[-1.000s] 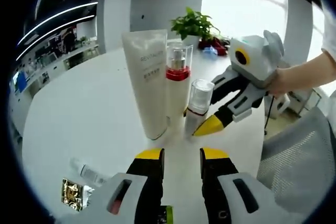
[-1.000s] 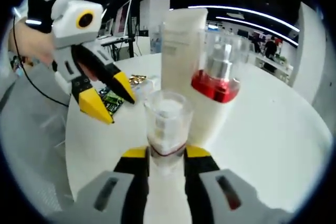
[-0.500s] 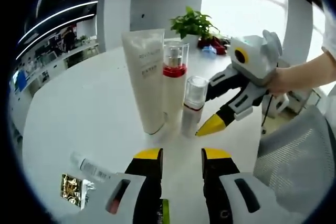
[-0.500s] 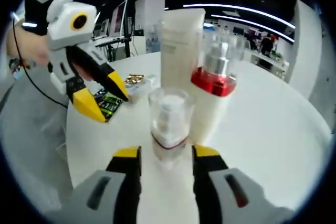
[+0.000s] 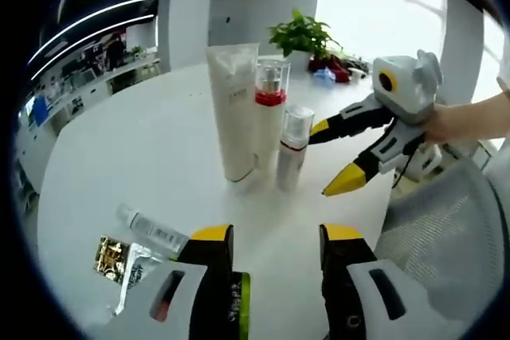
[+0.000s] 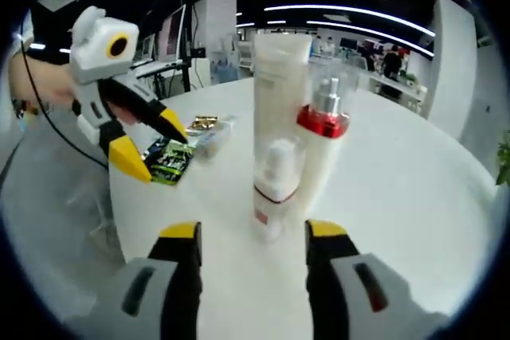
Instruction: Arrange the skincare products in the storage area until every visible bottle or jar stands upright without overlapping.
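Three bottles (image 5: pixel 257 121) stand upright ahead of both tools. A small tube (image 5: pixel 151 228) lies flat just left of the left tool (image 5: pixel 275 238), nearer it than the right tool (image 6: pixel 251 234); both tools gape empty.

1. 3 products stand upright close together on the table (image 5: pixel 119 149): tube (image 5: pixel 234 109), pump bottle (image 5: pixel 269 117) beside it, small bottle (image 5: pixel 293 147) in front.
2. Sachets (image 5: pixel 127 259) and a small tube (image 5: pixel 153 228) lie well apart from them.
3. A plant (image 5: pixel 301 33) stands behind.
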